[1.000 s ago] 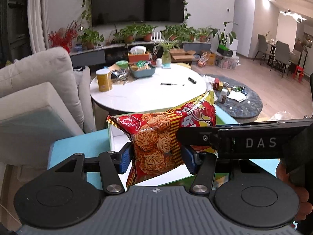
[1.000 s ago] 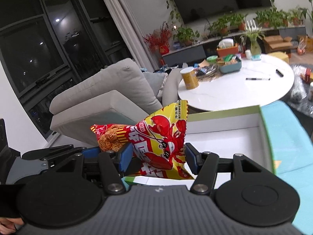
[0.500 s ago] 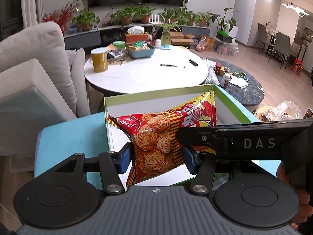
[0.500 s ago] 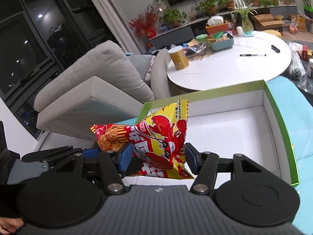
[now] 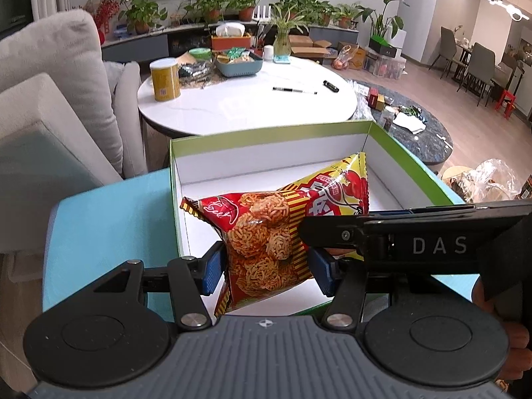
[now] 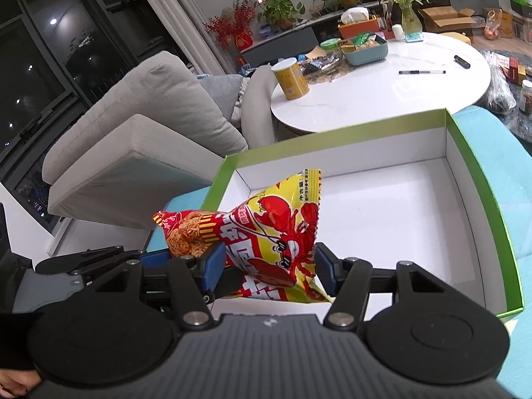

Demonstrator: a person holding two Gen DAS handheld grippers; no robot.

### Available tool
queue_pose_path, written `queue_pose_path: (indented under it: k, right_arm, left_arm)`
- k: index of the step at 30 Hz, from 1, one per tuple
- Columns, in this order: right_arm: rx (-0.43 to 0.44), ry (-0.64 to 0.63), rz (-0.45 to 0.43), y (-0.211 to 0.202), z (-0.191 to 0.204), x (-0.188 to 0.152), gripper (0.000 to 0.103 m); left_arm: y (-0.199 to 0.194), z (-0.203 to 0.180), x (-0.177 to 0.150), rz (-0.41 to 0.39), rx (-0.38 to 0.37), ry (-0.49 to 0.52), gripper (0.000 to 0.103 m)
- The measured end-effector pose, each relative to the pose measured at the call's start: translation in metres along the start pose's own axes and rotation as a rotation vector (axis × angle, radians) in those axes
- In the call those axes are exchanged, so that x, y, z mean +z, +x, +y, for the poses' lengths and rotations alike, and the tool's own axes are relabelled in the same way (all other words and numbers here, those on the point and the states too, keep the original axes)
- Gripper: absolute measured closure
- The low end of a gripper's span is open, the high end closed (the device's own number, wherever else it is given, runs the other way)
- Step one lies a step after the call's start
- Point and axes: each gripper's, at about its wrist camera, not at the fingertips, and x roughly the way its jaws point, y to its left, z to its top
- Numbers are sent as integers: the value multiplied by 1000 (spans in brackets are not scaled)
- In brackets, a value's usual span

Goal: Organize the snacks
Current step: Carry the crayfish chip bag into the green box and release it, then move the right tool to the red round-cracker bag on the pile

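A red and yellow snack bag (image 5: 276, 232) with a crayfish picture is held by both grippers at once. My left gripper (image 5: 266, 266) is shut on its red noodle end. My right gripper (image 6: 266, 269) is shut on the yellow crayfish end (image 6: 276, 242). The bag hangs over the near left part of an open box (image 6: 478, 173) with green walls and a bare white inside. The box (image 5: 266, 139) sits on a light blue surface (image 5: 109, 219). The right gripper's body crosses the left wrist view at right (image 5: 415, 232).
A round white table (image 5: 246, 103) stands behind the box with a yellow can (image 5: 164, 79), a blue tray of snacks (image 5: 237, 63) and a pen (image 5: 294, 90). A grey sofa (image 6: 139, 133) is at left. A dark low table (image 5: 429, 133) with clutter is at right.
Both grippers have tilted down and moved forward with the bag, so the open box now fills the view beneath it. The grip on the bag is unchanged.
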Motion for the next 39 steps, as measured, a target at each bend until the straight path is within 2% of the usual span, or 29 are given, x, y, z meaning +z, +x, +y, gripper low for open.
queue_pose_path:
  k: [7, 10, 26, 28, 29, 32, 39]
  right_arm:
    - [-16, 13, 68, 12, -7, -5, 23]
    - [-16, 18, 86, 14, -8, -9, 23]
    - [-2, 12, 136, 9, -3, -17, 23]
    - [-9, -3, 125, 7, -1, -18, 23]
    - [-20, -10, 118, 6, 1, -18, 22]
    - [-64, -18, 62, -5, 3, -16, 22]
    - [-65, -37, -32, -48, 7, -15, 22]
  left_arm:
    - [16, 1, -9, 70, 0, -3, 49]
    - [15, 4, -13, 71, -5, -29, 49]
    - [-5, -1, -31, 62, 2, -28, 47]
    - [-9, 0, -29, 52, 11, -36, 46]
    - [-12, 1, -27, 43, 22, -36, 41]
    - [-29, 1, -25, -21, 64, -33, 34]
    - [-72, -5, -20, -135, 109, -51, 27]
